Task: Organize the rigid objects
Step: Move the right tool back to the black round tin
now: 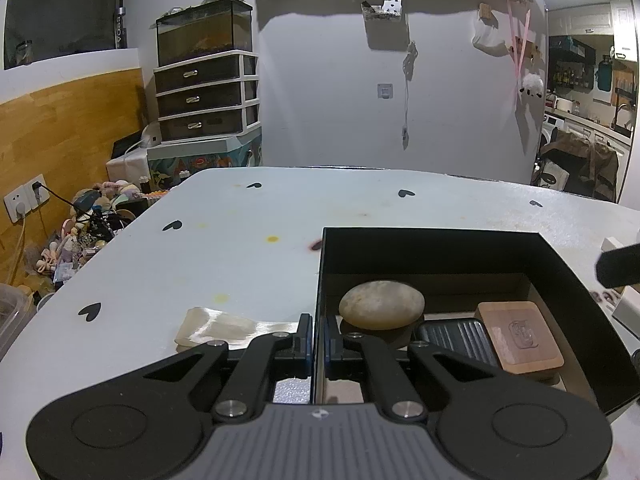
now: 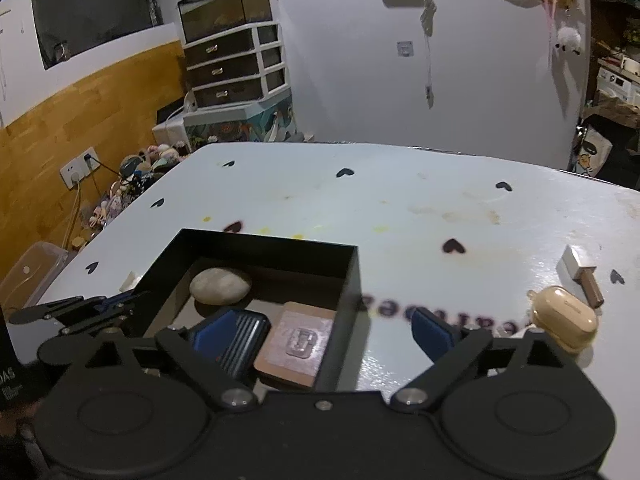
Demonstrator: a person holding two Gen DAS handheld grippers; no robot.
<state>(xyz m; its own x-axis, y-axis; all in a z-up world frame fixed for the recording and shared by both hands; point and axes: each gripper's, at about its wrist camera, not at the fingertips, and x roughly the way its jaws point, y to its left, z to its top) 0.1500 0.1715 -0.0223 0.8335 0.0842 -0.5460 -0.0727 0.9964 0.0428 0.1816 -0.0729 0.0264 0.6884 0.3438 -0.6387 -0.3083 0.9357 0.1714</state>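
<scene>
A black open box stands on the white table. Inside lie a smooth beige stone, a dark ribbed case and a brown wooden block with a carved mark. My left gripper is shut on the box's left wall. My right gripper is open above the box's near right corner, holding nothing. A beige earbud case and a white-and-brown block lie on the table to the right.
A cream translucent sheet lies on the table left of the box. The table's left edge drops to a cluttered floor with toys. A drawer unit with a tank stands by the far wall.
</scene>
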